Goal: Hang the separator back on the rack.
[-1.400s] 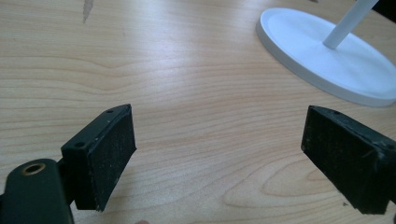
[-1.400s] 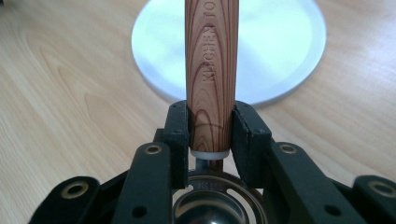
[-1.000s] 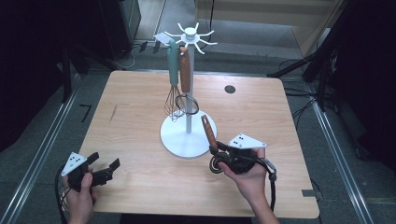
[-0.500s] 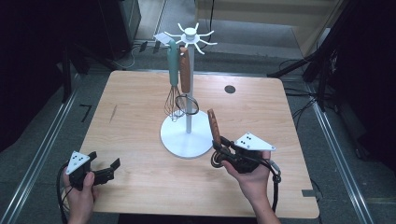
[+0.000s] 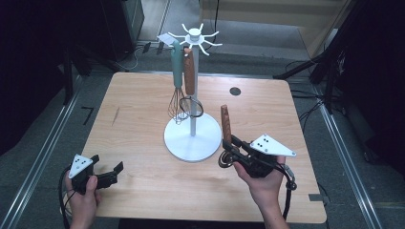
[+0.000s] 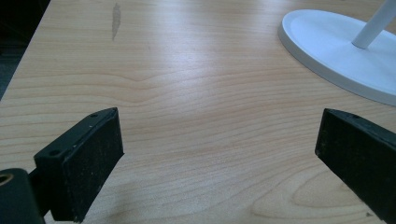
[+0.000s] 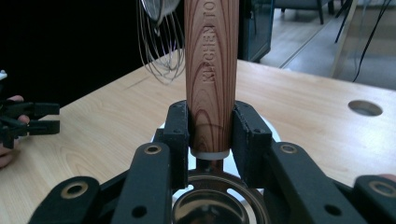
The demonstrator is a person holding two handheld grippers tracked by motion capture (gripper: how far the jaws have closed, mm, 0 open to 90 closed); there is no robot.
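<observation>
right gripper [image 7: 211,135] clamped on wooden-handled utensil [image 7: 211,70]; left gripper [image 6: 219,154] jaws apart over table [image 6: 187,93].

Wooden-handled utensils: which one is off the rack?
The one clamped in the right gripper, handle up. The other wooden-handled utensil hangs on the rack beside the teal whisk.

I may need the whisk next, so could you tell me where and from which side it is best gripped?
Grip the whisk by its teal handle, coming from the left side. It hangs upright from the white rack, the wooden-handled tool crowds its right, and the wire loops below would likely flex under the pads.
</observation>
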